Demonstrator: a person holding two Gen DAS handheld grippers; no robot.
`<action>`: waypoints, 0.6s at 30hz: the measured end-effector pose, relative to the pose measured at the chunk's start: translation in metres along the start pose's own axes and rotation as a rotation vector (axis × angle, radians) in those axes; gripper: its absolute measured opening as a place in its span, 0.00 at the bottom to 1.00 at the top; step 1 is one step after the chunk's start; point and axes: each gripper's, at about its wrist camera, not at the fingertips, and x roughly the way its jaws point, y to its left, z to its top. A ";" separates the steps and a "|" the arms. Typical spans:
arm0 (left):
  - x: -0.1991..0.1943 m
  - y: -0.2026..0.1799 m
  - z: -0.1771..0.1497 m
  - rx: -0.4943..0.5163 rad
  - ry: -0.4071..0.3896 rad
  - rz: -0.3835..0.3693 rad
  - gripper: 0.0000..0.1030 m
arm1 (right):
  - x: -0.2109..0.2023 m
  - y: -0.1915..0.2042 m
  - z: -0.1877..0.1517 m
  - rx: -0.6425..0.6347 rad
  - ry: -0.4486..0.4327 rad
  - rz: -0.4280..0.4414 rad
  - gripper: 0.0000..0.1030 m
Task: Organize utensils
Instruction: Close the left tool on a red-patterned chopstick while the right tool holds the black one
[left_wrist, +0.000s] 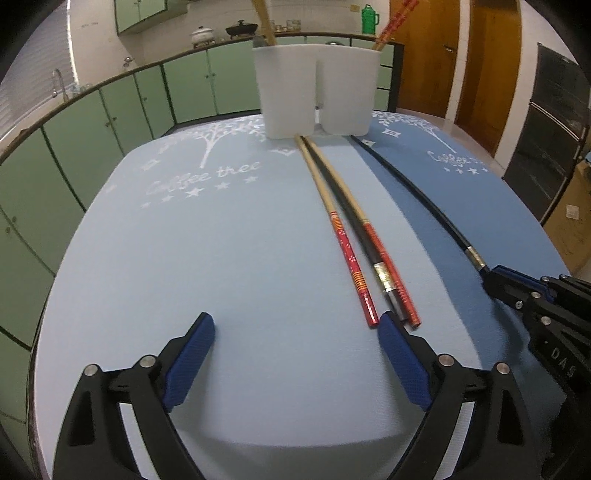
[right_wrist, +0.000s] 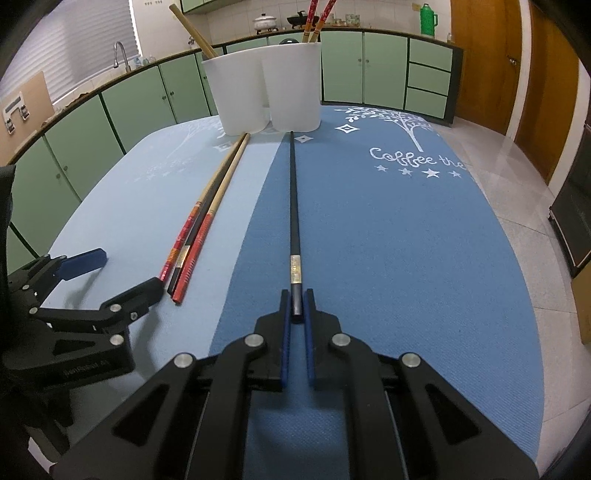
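Observation:
A white two-cup utensil holder (left_wrist: 317, 88) (right_wrist: 266, 92) stands at the table's far edge, with wooden and red chopsticks upright in it. Two red-handled chopsticks (left_wrist: 351, 254) (right_wrist: 192, 240) and a black one lie together on the light blue mat. My right gripper (right_wrist: 296, 306) is shut on the handle end of a black chopstick (right_wrist: 292, 206) that lies on the dark blue mat; it also shows in the left wrist view (left_wrist: 495, 275). My left gripper (left_wrist: 297, 332) is open and empty, its right pad beside the red chopsticks' ends.
A light blue mat (left_wrist: 184, 258) and a dark blue mat (right_wrist: 388, 240) cover the table. Green cabinets (left_wrist: 92, 122) with a counter, a sink tap, pots and a green flask run behind. Wooden doors (right_wrist: 517, 55) stand at the right.

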 end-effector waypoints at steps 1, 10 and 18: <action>-0.001 0.004 -0.001 -0.010 -0.002 0.014 0.87 | 0.000 0.000 0.000 -0.001 0.000 0.001 0.06; -0.009 0.008 -0.001 -0.030 -0.022 0.002 0.86 | 0.000 0.003 0.000 -0.012 0.000 -0.006 0.08; 0.000 0.000 0.003 -0.012 -0.019 -0.019 0.66 | 0.001 0.002 -0.001 -0.012 -0.001 0.005 0.08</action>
